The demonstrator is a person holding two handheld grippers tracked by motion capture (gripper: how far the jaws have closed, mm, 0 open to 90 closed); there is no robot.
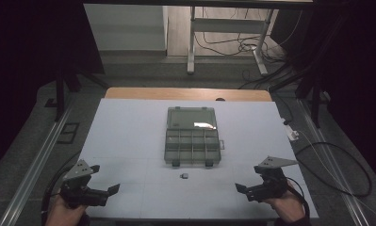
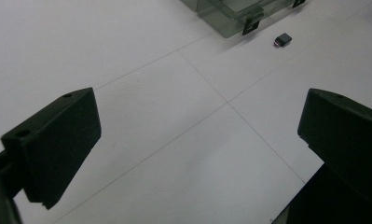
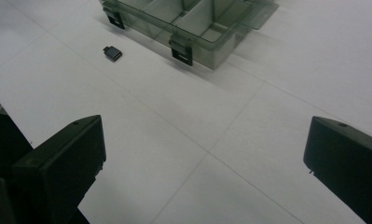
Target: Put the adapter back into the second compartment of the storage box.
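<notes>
The white, flat counter (image 1: 129, 136) carried an open, smoky transparent plastic compartment box (image 1: 192, 136) at frame centre, a small dark grey rectangular block (image 1: 184, 176) just below it.

Beyond white table (image 1: 124, 132): tangled cables (image 1: 232, 45) on floor, grey desk legs (image 1: 191, 47), white cabinet (image 1: 124, 28).

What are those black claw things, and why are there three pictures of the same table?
A person sits at a white table and holds a grabbing tool in each hand: the left gripper and the right gripper. Each has two black jaws, spread wide open now, holding nothing. One picture comes from a camera high above. The other two come from little cameras riding on each gripper, so the big black blocks at their bottom are its own jaws. On the table lies an open clear plastic box with small compartments, and in front of it a small dark part, which nothing touches.
</notes>
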